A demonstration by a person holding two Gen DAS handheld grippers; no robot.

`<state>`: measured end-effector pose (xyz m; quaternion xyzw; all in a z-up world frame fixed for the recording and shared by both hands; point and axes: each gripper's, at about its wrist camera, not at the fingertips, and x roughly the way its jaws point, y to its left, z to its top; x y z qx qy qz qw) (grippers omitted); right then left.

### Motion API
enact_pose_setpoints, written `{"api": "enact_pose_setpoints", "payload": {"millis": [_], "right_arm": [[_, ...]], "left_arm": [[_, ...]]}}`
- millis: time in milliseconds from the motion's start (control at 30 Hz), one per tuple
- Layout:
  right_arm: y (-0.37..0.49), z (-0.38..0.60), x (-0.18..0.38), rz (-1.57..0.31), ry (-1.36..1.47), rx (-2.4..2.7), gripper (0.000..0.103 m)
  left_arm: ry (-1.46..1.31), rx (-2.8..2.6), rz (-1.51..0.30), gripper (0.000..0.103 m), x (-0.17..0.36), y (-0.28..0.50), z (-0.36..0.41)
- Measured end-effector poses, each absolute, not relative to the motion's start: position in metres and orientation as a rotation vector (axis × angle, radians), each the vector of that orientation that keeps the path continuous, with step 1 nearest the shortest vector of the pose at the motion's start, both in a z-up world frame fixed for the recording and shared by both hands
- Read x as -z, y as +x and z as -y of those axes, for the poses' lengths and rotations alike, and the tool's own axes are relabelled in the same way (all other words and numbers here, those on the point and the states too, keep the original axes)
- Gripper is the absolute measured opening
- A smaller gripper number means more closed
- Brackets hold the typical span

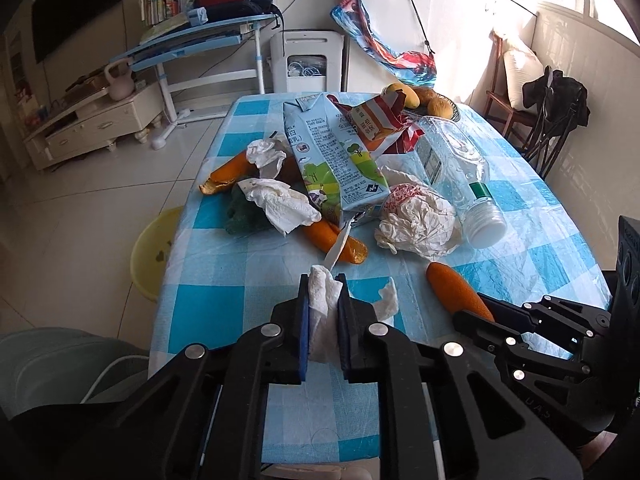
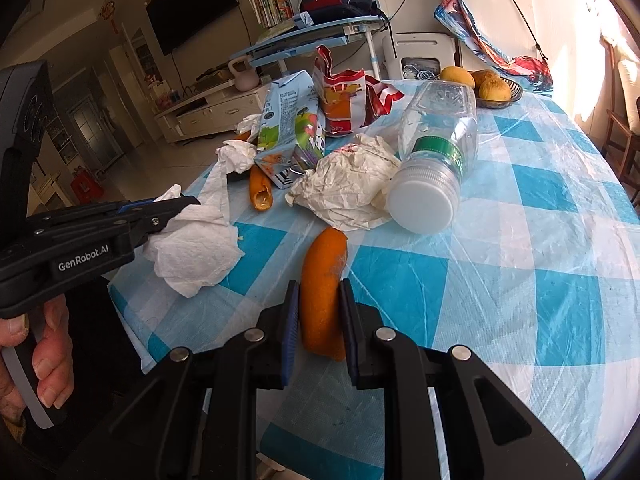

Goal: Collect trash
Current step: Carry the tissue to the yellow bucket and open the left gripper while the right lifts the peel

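My left gripper (image 1: 323,280) is shut on a crumpled white tissue (image 1: 325,304), held just above the blue-checked tablecloth (image 1: 224,292); from the right wrist view that tissue (image 2: 196,248) hangs from the left gripper (image 2: 188,204). My right gripper (image 2: 319,286) is shut on a piece of orange peel (image 2: 324,276), also visible as the peel (image 1: 456,288) in the left wrist view. Behind them lies a heap of trash: a milk carton (image 1: 332,152), a red snack bag (image 1: 380,120), a crumpled paper wrapper (image 1: 420,220), a clear plastic bottle (image 1: 460,168), more tissues (image 1: 280,200) and peel (image 1: 332,240).
A yellow basin (image 1: 152,252) stands on the floor left of the table. A fruit bowl (image 2: 492,84) sits at the table's far end. A chair with dark clothing (image 1: 556,112) is on the right. A person's hand (image 2: 44,352) holds the left gripper's handle.
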<state>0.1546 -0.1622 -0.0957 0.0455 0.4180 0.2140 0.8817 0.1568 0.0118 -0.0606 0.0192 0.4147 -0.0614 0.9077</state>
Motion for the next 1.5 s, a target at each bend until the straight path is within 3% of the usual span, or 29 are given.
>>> {"api": "enact_pose_setpoints", "payload": {"millis": [433, 900, 1300, 1333, 1433, 1500], "right_arm": [[0.155, 0.163, 0.096, -0.87, 0.107, -0.442, 0.021], [0.159, 0.157, 0.095, -0.88, 0.115, -0.468, 0.033], [0.159, 0.158, 0.096, -0.886, 0.137, -0.475, 0.038], [0.159, 0.158, 0.096, -0.886, 0.135, -0.475, 0.038], [0.159, 0.157, 0.096, -0.885, 0.134, -0.475, 0.039], [0.159, 0.157, 0.096, -0.884, 0.131, -0.475, 0.04]], "left_arm": [[-0.083, -0.05, -0.739, 0.012, -0.016, 0.205, -0.135], [-0.168, -0.176, -0.885, 0.012, 0.045, 0.347, -0.211], [-0.357, -0.198, -0.992, 0.013, 0.1, 0.398, -0.253], [-0.383, -0.194, -1.001, 0.015, 0.104, 0.398, -0.258], [-0.408, -0.22, -1.005, 0.039, 0.109, 0.398, -0.264], [-0.392, -0.237, -0.99, 0.044, 0.107, 0.396, -0.263]]}}
